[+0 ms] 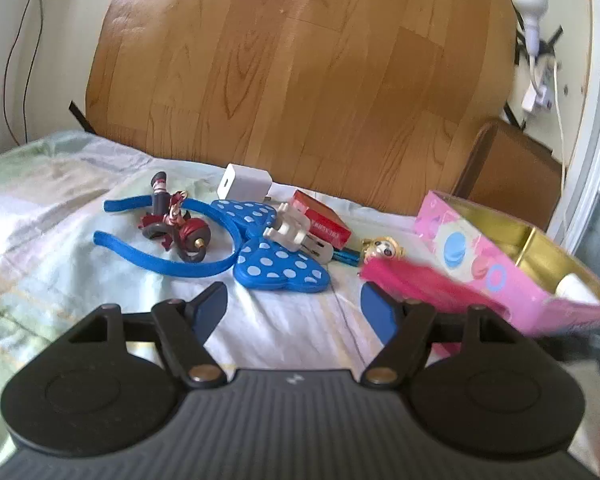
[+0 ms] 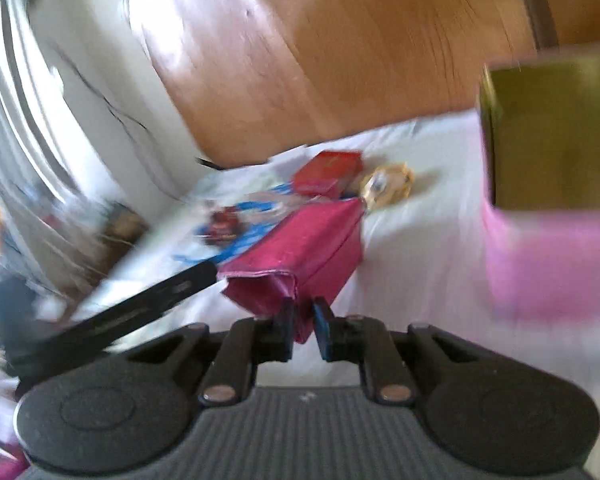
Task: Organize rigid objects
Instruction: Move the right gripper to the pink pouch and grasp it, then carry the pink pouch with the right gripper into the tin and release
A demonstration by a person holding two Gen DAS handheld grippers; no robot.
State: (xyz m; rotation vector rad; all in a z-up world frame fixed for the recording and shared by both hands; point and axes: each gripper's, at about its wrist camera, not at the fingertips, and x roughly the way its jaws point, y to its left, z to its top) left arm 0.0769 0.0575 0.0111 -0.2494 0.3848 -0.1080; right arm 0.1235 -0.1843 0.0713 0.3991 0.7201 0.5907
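My right gripper (image 2: 303, 328) is shut on the near end of a magenta box (image 2: 300, 248), lifted over the bed; it shows blurred in the left wrist view (image 1: 412, 280). A pink box with a gold inside (image 1: 512, 256) stands at the right, also in the right wrist view (image 2: 556, 216). My left gripper (image 1: 294, 308) is open and empty, in front of a blue polka-dot bow headband (image 1: 276, 264). Beyond lie a small figurine (image 1: 176, 220), white charger (image 1: 244, 186), white plug (image 1: 296, 236), red box (image 1: 320, 220) and blond doll head (image 1: 382, 250).
All lie on a pale bedsheet (image 1: 60, 220). A wooden headboard (image 1: 300, 60) stands behind. A brown cabinet (image 1: 508, 176) is at the back right. A white item (image 1: 576, 288) lies inside the pink box. The right wrist view is motion-blurred.
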